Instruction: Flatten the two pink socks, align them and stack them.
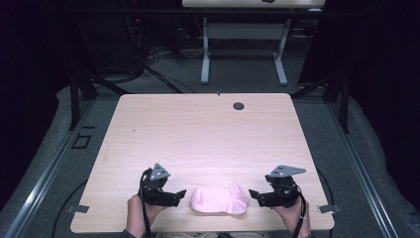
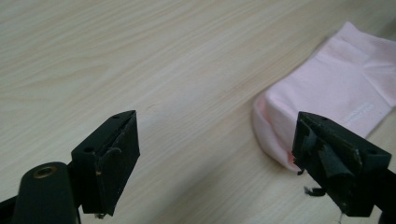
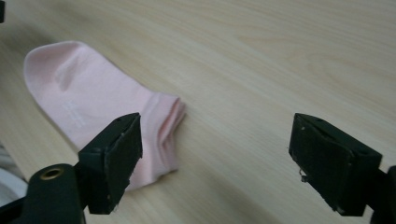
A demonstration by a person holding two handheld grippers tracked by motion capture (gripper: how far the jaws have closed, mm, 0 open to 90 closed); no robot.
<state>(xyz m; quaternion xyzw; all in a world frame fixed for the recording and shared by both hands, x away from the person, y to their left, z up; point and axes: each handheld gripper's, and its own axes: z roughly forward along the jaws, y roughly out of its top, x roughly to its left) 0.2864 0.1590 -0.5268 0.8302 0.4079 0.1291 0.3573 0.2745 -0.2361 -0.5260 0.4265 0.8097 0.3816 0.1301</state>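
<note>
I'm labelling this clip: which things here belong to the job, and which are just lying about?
Likely in the job:
pink sock, lying between both tools
left tool, open
right tool, open

Just there:
round hole in the table
second table behind

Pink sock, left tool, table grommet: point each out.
pink sock (image 1: pixel 219 200), high view, middle of the fabric.
left tool (image 1: pixel 181 194), high view, between its fingertips.
table grommet (image 1: pixel 238 105), high view, centre of the dark round hole.

Dark room, grey carpet (image 1: pixel 237 74), white-legged desk (image 1: pixel 242 34) behind.
</note>
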